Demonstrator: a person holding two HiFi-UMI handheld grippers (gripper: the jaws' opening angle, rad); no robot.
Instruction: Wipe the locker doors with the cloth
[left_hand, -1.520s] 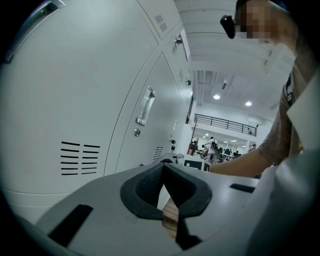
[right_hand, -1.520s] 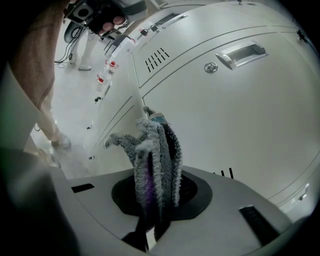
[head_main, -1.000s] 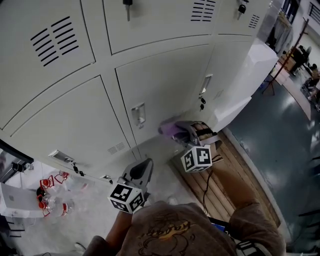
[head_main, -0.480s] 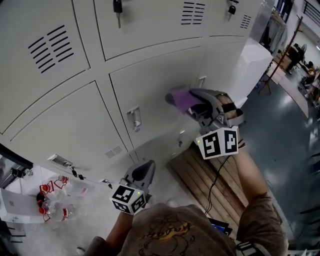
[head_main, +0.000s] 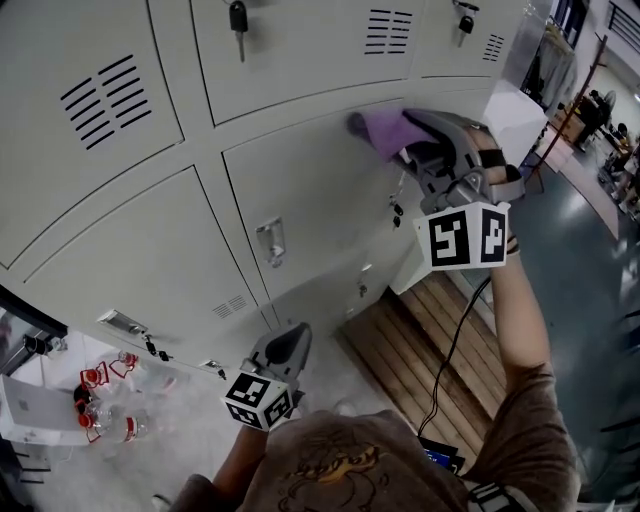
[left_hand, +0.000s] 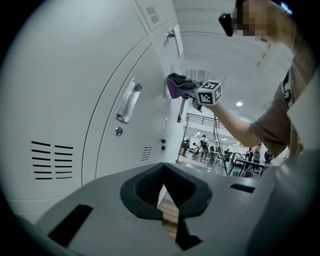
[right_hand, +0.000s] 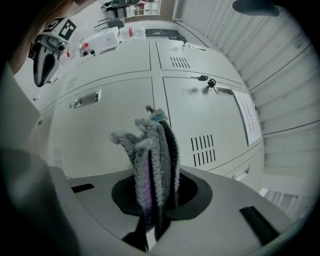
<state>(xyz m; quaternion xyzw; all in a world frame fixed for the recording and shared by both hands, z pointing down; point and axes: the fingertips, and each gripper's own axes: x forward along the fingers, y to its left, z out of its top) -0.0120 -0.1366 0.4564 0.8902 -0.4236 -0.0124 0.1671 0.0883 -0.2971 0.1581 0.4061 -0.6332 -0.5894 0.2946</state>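
Grey and low by the person's chest, the left gripper (head_main: 290, 336) hangs idle. Its jaws are together on nothing and point toward the bottom lockers. Farther out and higher, at the end of a stretched arm, the right gripper (head_main: 412, 130) has its jaws clamped on the cloth (head_main: 375, 128), a purple and grey wad (its own view shows the folds standing up between the jaws). The cloth seems to touch the lockers at the top edge of a middle-row door (head_main: 320, 190), near that door's upper right corner.

I judge the wiping itself to be the step in hand, with the cloth at the top of this panel. The next move calls for a firm sweep across or down the door, with the cloth kept flat to the metal. It must steer round the handle (head_main: 270, 240) and the small keys (head_main: 400, 210) hanging at the door's right side. Which doors are already clean cannot be told.

Every locker in view is shut, so what they hold is hidden. A key (head_main: 238, 18) sits in an upper door's lock. Some bottles (head_main: 105, 400) lie on the floor at the left, too small to tell how full they are.
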